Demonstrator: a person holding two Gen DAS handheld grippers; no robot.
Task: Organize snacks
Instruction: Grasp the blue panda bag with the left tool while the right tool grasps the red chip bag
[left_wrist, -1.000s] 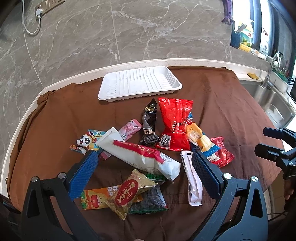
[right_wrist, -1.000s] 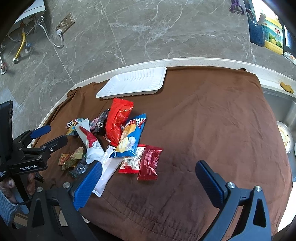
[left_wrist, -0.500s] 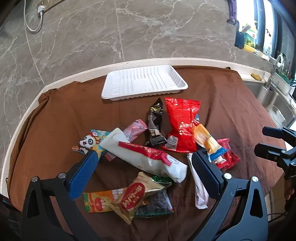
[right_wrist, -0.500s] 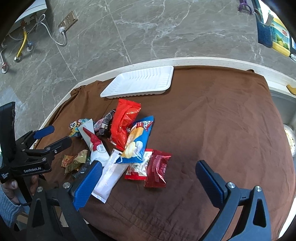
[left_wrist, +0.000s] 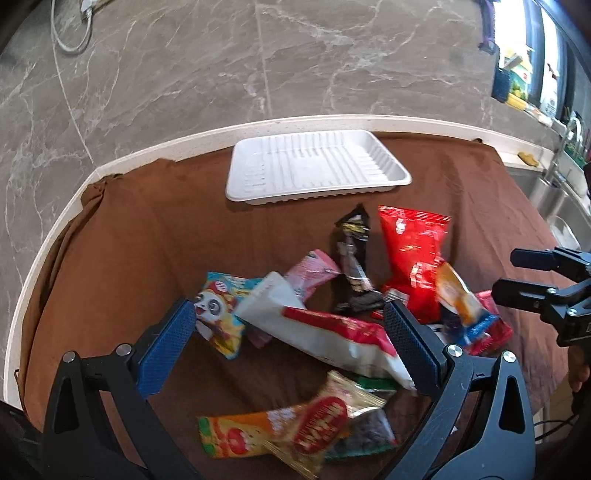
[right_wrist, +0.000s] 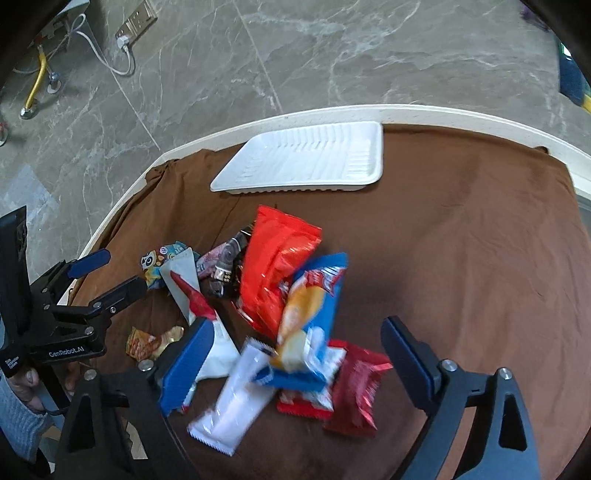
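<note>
Both my left tongs (left_wrist: 288, 339) and right tongs (right_wrist: 295, 365) gape empty over the snacks (right_wrist: 280, 295) heaped mid-cloth, tray (left_wrist: 317, 166) bare at the far edge; I should pinch one top packet squarely

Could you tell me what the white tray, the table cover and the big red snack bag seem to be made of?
White tray: looks like thin moulded plastic or foam, matte, with ribbed grooves on its floor.
Table cover: brown cloth, soft and matte, with wrinkles and a bunched corner.
Big red snack bag: glossy plastic film, likely foil-lined, judging by bright glints and crimped ends.
</note>
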